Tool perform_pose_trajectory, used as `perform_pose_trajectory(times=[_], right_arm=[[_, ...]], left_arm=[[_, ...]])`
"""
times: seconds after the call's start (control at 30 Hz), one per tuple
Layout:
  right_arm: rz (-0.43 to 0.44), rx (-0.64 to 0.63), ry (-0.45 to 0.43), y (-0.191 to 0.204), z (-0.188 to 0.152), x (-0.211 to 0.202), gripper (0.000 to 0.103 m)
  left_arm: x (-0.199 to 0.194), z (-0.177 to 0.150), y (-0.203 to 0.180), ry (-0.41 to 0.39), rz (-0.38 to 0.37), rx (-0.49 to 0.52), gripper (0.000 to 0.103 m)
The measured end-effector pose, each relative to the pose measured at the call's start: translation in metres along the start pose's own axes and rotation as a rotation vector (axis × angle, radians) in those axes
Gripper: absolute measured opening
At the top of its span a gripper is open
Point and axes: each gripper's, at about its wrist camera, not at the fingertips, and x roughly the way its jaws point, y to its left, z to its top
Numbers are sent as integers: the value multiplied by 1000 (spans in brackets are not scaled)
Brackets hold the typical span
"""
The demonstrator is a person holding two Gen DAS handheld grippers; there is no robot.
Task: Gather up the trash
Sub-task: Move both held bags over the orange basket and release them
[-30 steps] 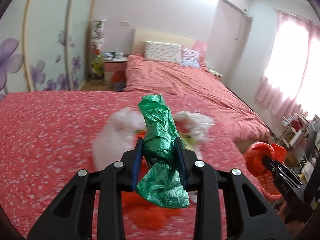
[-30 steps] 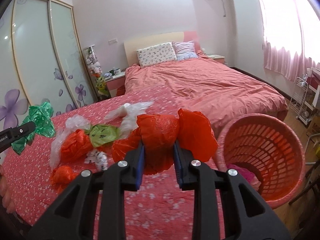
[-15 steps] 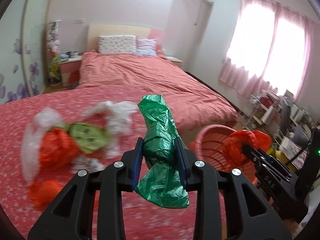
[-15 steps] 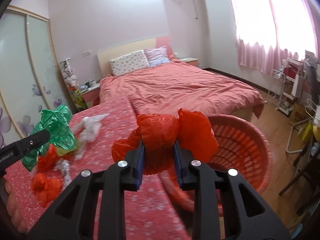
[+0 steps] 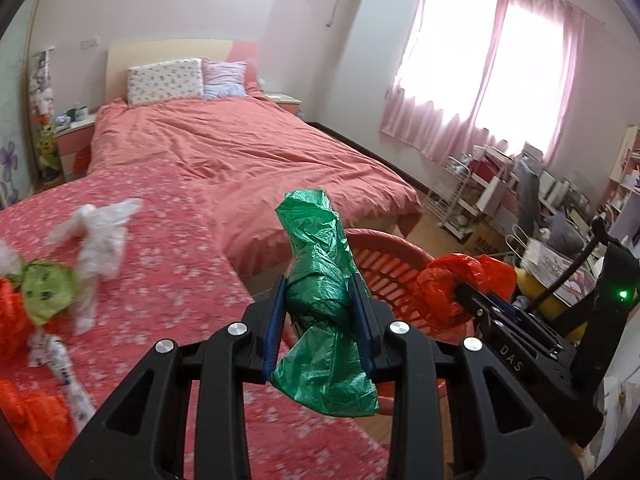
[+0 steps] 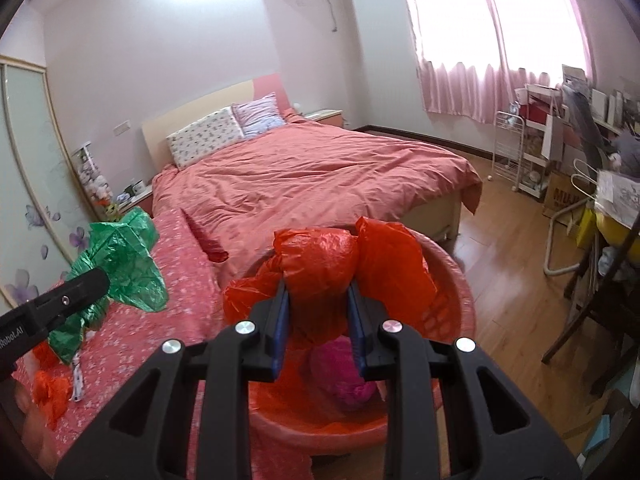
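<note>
My left gripper [image 5: 320, 312] is shut on a crumpled green plastic bag [image 5: 320, 280], held above the near edge of the red flowered bed cover. Beyond it stands a red slatted basket [image 5: 384, 264] on the floor. My right gripper [image 6: 318, 316] is shut on a bunched red plastic bag [image 6: 320, 264] and hangs right over the red basket [image 6: 460, 292], which holds a pink bag [image 6: 344, 372]. From the right wrist view the green bag [image 6: 120, 264] shows at left; from the left wrist view the red bag [image 5: 452, 288] shows at right.
More trash lies on the flowered cover [image 5: 168, 272]: a white bag [image 5: 100, 236], a light green bag [image 5: 44, 288], orange bags [image 5: 32, 412]. A large bed [image 6: 312, 176] stands behind. A white rack [image 6: 516, 152] and cluttered desk fill the right; wooden floor [image 6: 512, 248] lies between.
Both grippers swung right, from over the trash pile to the basket, each keeping its bag. The basket now sits under the right gripper; the trash pile has slid to the left.
</note>
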Motion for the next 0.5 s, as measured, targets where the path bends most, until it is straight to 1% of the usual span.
perform_pose_trajectory(times=[0.27, 0.5], right_arm=[[-17, 20, 11, -17, -2, 15, 26], [-19, 35, 14, -22, -2, 22, 27]], left_arm=[[22, -3, -22, 33, -47, 18, 32], [35, -6, -29, 61, -70, 18, 32]])
